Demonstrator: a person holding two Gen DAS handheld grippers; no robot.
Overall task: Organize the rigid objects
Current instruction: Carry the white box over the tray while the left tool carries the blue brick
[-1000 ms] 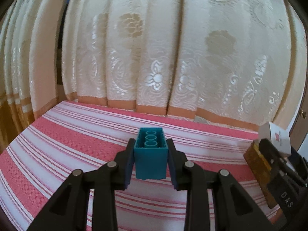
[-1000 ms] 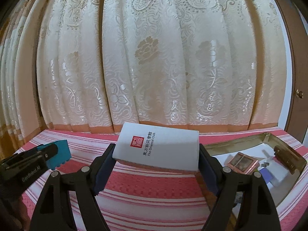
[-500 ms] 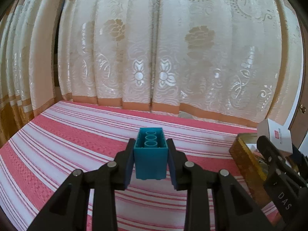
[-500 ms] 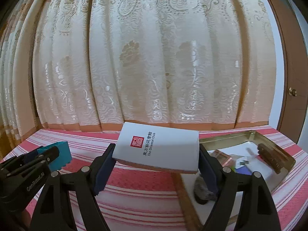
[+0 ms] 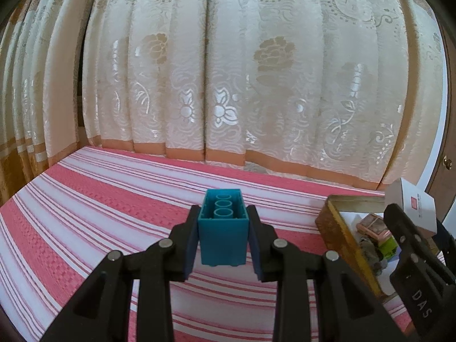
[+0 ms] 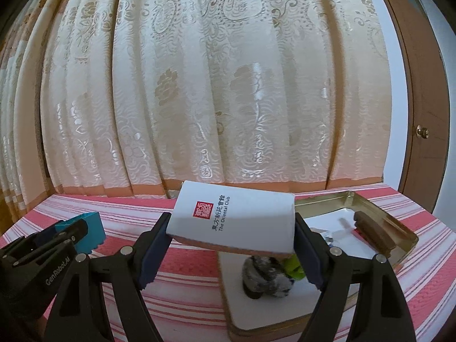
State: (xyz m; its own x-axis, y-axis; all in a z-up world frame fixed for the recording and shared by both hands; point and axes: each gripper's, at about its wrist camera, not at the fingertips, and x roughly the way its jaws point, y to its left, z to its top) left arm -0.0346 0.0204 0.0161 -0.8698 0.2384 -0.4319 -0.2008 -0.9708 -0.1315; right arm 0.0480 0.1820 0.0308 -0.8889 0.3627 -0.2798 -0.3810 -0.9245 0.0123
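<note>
The left gripper [image 5: 223,238] holds a block [image 5: 223,232] up over the striped cloth [image 5: 94,208]. To its right, the right gripper [image 6: 232,245] holds a flat box [image 6: 236,219] above the near end of a tray [image 6: 322,199]. Small things lie in the tray. A curtain [image 6: 216,85] hangs behind the cloth.

Both grippers are travelling sideways over the pink-and-white striped cloth [image 5: 119,213] towards the shallow gold metal tray [image 6: 399,225]. In the left wrist view the tray [image 5: 333,222] is sliding in from the right edge, showing its contents. In the right wrist view it is coming under the white rectangular printed box [image 6: 236,219], revealing a grey mottled lump [image 6: 265,279].
</note>
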